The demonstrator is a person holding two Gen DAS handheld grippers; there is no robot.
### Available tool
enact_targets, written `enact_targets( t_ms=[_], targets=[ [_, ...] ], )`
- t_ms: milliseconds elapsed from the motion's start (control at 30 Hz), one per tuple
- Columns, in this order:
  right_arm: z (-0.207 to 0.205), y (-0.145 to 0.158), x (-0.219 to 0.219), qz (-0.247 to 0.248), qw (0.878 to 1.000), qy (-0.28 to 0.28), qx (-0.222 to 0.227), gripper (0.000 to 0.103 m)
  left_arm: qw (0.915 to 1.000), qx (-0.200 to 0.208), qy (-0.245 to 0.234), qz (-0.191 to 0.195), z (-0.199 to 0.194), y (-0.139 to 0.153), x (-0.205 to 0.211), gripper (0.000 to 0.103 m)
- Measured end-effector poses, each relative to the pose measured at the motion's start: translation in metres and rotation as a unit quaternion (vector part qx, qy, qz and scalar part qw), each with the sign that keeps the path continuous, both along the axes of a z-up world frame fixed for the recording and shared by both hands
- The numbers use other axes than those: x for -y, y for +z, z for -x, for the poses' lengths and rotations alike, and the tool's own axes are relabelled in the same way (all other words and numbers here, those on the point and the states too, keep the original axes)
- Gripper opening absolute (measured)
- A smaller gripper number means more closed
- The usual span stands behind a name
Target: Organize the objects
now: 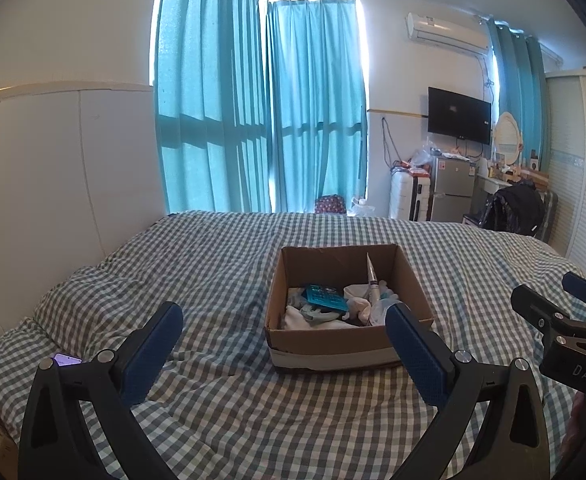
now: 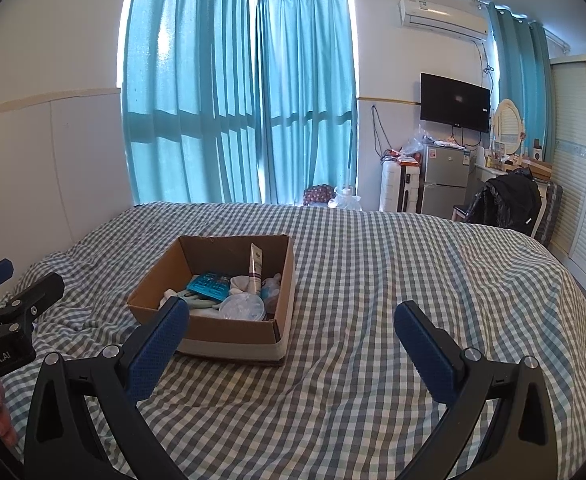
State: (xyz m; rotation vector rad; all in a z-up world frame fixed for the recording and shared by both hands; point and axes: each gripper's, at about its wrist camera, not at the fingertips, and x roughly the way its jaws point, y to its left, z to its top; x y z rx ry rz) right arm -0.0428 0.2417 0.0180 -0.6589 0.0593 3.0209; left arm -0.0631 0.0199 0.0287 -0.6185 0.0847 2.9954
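The cardboard box [image 2: 213,322] was positioned on the checked bed [image 2: 373,320], at 11 o'clock from the right gripper [image 2: 289,344]. Its lower contents were jumbled and obscured. A tube [image 2: 256,266] was leaned upright, cap downward. Both the right and the left gripper [image 1: 285,350] were spread wide, empty.

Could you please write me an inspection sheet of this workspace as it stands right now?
Surface: grey-and-white checked bed cover, rumpled.
Job's things: open brown cardboard box on the bed holds a white upright tube, a teal flat packet, a clear round lid and white cloth.
Clutter: a phone at the bed's left edge.
Grippers: left tool and right tool both open, empty, above the bed.
Cables: black wires on the far wall.
Surroundings: teal curtains, wall television, small silver fridge.
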Motion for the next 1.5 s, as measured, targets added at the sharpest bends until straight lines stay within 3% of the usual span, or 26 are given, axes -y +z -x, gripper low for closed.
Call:
enact_targets(
  t_ms=[1500],
  targets=[
    [-0.001,0.0039,0.0042,-0.005,1.0,0.005,-0.006,0.103,0.9999,0.011,-0.007,-0.003,0.0034,-0.0029,-0.0044,0.103]
  ],
)
